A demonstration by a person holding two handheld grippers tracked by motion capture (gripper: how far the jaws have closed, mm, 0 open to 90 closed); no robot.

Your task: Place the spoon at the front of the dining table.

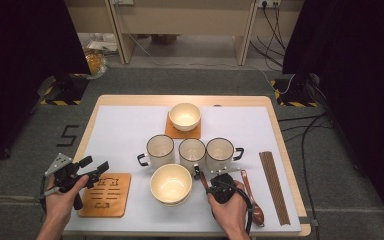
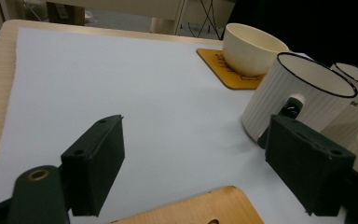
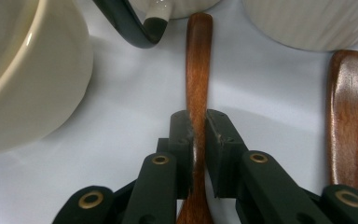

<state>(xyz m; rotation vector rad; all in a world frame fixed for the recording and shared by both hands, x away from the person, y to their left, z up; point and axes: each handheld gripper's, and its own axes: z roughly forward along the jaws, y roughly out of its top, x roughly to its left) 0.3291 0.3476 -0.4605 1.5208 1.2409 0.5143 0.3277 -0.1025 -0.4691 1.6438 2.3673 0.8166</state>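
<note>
Right claw (image 3: 198, 135): we see its two black jaws pressed against either side of the slim dark-brown wooden spoon handle (image 3: 198, 70); the grip is closed on the wood.
Spoon handle: we find it lying on the white sheet (image 1: 125, 130) that covers the bench, its far tip close to the black handle of the middle ribbed white mug (image 1: 192, 152).
Cream ceramic bowl (image 1: 171, 183): we note it just to the left of the gripped handle, apart from it.
Second brown wooden spoon (image 3: 347, 116): we see it lying to the right of the gripped one, roughly parallel and apart.
Left claw (image 2: 193, 170): we see its jaws spread wide with nothing between them, above the near-left part of the sheet.
Light wooden coaster (image 1: 106, 194): we find it beside the left claw, bare.
Mugs: we count three in a row behind the bowl.
Far bowl (image 1: 184, 116): we see it resting on a second coaster.
</note>
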